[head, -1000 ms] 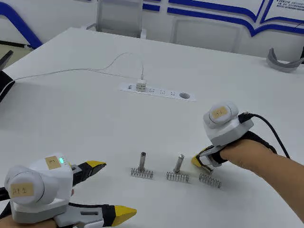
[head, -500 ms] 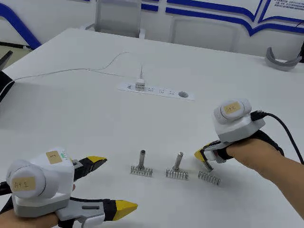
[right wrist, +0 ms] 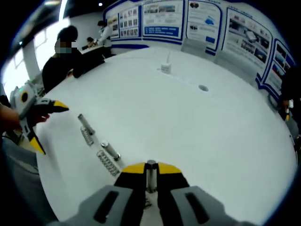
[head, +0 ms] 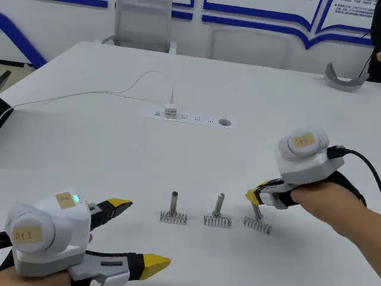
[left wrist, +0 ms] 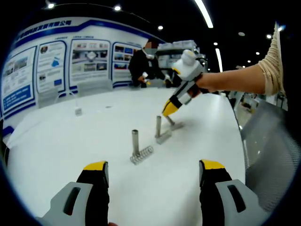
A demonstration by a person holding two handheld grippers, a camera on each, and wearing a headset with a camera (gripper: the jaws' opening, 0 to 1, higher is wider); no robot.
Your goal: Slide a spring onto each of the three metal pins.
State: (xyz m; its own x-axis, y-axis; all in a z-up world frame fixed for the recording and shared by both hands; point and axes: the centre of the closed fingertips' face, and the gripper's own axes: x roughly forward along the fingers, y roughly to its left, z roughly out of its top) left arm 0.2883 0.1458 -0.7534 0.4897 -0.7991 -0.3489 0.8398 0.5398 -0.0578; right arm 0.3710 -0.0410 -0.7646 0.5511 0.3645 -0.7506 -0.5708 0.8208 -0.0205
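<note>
Springs (head: 173,218): all three lie flat by the pins (head: 174,201), none threaded yet. Right gripper (head: 256,195) clamps third pin (right wrist: 150,175); left gripper (head: 140,232) gapes empty.

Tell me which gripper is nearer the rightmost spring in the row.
Right. The right gripper hangs just above the rightmost spring, shut on a pin. The left gripper sits open, far to the spring's left and nearer the person.
</note>
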